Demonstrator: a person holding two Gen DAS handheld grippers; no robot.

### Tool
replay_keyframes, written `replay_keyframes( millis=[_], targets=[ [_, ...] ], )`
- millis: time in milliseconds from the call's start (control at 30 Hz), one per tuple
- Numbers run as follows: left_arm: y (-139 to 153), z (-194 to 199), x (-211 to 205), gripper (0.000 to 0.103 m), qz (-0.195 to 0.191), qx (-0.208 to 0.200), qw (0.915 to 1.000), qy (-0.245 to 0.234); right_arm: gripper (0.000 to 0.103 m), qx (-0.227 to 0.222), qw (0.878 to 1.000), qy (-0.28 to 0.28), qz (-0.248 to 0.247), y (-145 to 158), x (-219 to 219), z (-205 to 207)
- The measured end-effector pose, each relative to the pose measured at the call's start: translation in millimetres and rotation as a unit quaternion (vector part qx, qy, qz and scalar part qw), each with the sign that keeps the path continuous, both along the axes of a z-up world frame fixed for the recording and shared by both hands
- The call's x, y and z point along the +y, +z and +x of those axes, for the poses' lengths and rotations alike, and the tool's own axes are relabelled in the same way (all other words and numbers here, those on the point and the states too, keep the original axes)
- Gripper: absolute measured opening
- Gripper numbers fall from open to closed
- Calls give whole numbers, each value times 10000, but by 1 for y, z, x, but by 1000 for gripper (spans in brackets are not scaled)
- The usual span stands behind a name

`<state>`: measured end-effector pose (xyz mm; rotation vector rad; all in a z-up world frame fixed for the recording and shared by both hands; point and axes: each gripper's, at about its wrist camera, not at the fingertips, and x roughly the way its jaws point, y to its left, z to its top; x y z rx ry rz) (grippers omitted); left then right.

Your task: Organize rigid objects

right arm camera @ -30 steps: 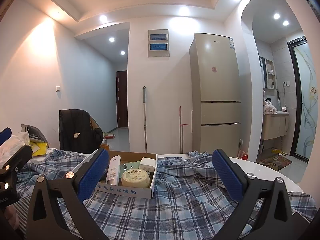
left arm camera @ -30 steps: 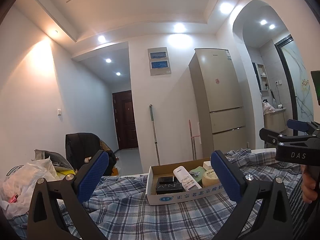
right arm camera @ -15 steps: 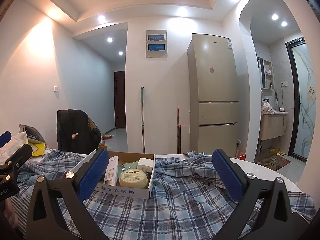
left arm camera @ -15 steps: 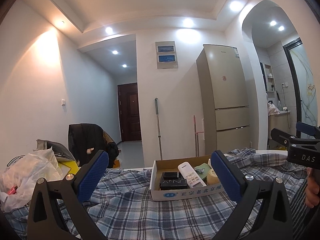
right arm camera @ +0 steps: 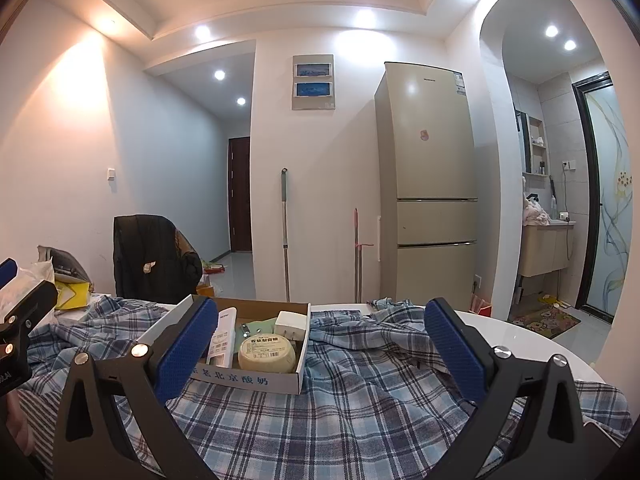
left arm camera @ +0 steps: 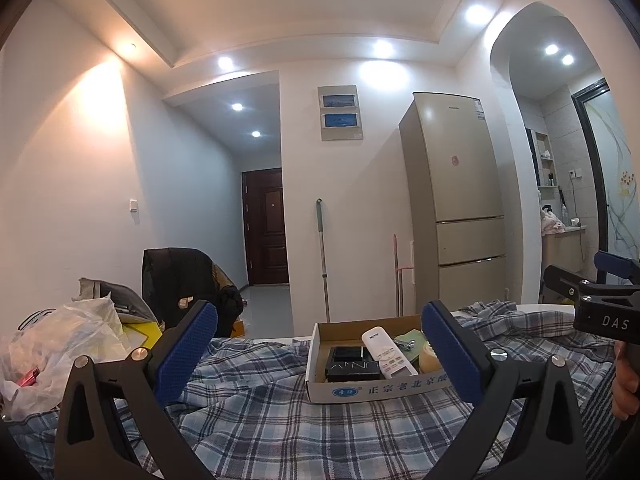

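left gripper: jaws spread wide, nothing between the blue pads, held above the plaid cloth, aimed at the box. also seen at the left edge of the right wrist view.
right gripper: jaws spread wide too, empty, over the cloth. in the left wrist view its black body marked "das" showed at far right, w/ part of a hand under it.
cardboard box: open-top, low, sat on the plaid cloth on the tabletop, chinese print on the front wall. in the left view it lay between the pads, nearer the right one; in the right view just behind the left pad.
in the box, left to right (left view): black flat case w/ a smaller black piece on top, white remote lying lengthwise, green card w/ a metal bit, round cream tub at the front right corner, white plug block behind the tub.
remote vs case: side by side, seemed touching.
cloth: blue/white plaid, rumpled, covered most of the white round tabletop; bare rim showed at right in the right view.
left clutter: clear plastic bag, yellow item, grey bag, well apart from the box.
background: black chair w/ jacket, mop against the wall, beige fridge, dark door down the hall.
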<state>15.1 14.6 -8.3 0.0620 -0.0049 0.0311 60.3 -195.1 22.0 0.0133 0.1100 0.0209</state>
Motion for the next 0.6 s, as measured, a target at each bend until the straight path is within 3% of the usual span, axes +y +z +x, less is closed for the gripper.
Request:
replay_keyframes(
  millis=[600],
  targets=[
    [-3,5,-2,103,34,81,9999,90,103,-134,9996,4,-242,-2,8,-2]
  ],
)
